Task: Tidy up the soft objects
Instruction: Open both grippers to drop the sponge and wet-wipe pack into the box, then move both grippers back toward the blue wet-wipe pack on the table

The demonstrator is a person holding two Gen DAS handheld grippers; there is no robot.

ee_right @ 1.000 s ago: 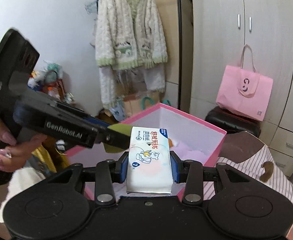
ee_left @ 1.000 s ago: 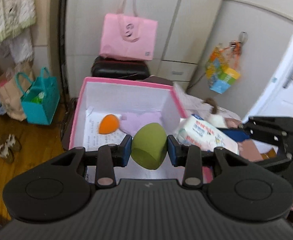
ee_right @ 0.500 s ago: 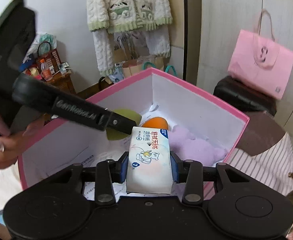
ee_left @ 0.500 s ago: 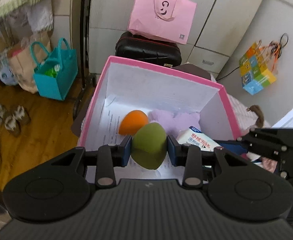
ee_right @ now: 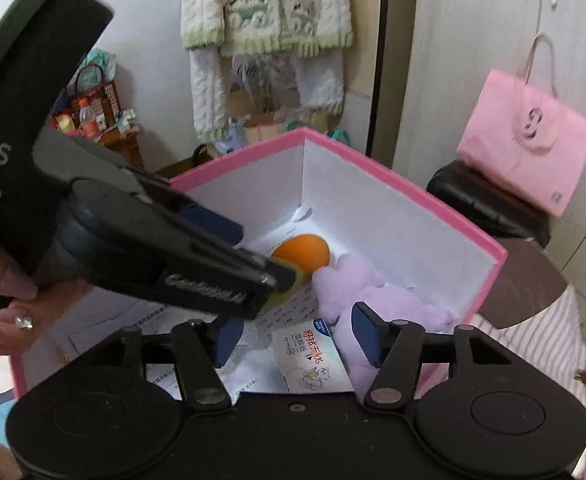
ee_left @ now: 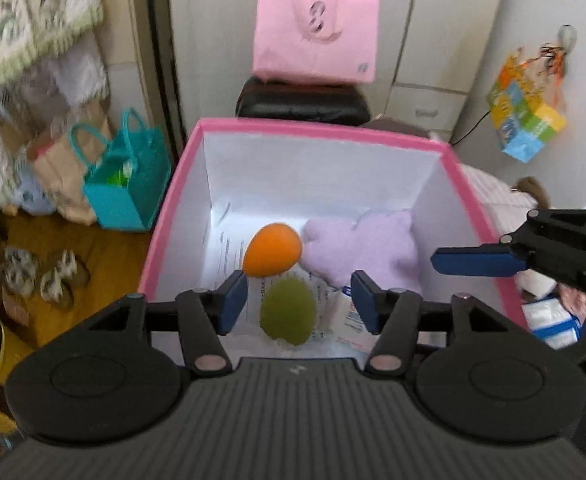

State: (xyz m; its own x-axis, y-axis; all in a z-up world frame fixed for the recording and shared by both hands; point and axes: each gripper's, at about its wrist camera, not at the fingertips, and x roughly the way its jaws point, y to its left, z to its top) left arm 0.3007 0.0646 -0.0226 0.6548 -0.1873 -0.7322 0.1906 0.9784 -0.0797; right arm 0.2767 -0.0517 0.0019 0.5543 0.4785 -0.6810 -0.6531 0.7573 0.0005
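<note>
- The left gripper was spread wide, nothing held; the green sponge lay below its fingers on the box floor.
- The right gripper was likewise wide; the tissue pack lay between its fingers, beside the plush.
- A pink bag stood beyond on a black case.

The pink storage box looks like matt card, white and smooth inside, with printed paper sheets on its floor. The green sponge and orange sponge look matt and finely porous; the lilac plush toy is fuzzy cloth. The tissue pack has a glossy plastic wrapper. Far off, the pink tote bag looks like matt fabric, the cardigan chunky knit
</note>
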